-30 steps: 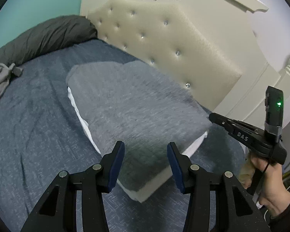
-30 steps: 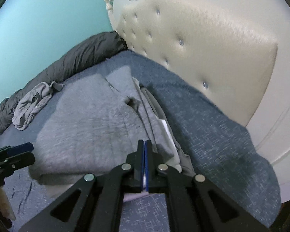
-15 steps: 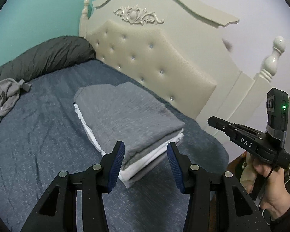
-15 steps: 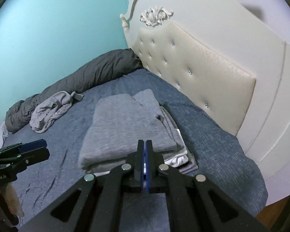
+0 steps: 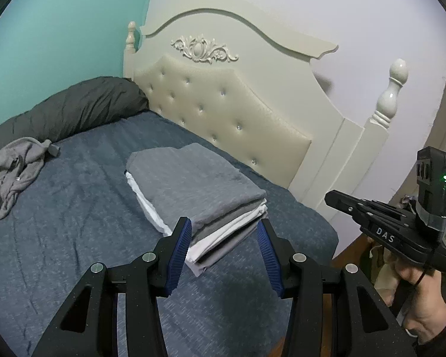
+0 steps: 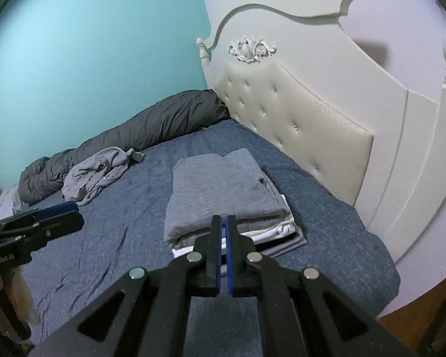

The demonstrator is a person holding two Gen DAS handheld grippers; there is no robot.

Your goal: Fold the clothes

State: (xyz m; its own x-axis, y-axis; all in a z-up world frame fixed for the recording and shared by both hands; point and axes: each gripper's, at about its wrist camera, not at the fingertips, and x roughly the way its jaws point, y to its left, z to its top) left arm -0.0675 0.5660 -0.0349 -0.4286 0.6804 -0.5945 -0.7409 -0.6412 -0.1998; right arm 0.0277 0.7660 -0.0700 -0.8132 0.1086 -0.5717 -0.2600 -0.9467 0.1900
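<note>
Now one bed [image 5: 74,238] with a blue cover is filling both views, one dark duvet [image 6: 133,136] lying rolled along its far side. One folded stack of clothes [image 5: 199,190] is sitting near the headboard [image 5: 223,110], one crumpled grey garment [image 6: 98,175] lying well apart. Both grippers are hovering over the bed, tilting downward: the left gripper [image 5: 224,238] is gaping empty, the right gripper [image 6: 224,232] is clenched on nothing.

The blue-covered bed [image 5: 74,238] carries a folded clothes stack [image 5: 199,190], a crumpled grey garment [image 5: 12,175] and a dark rolled duvet [image 5: 74,110].
</note>
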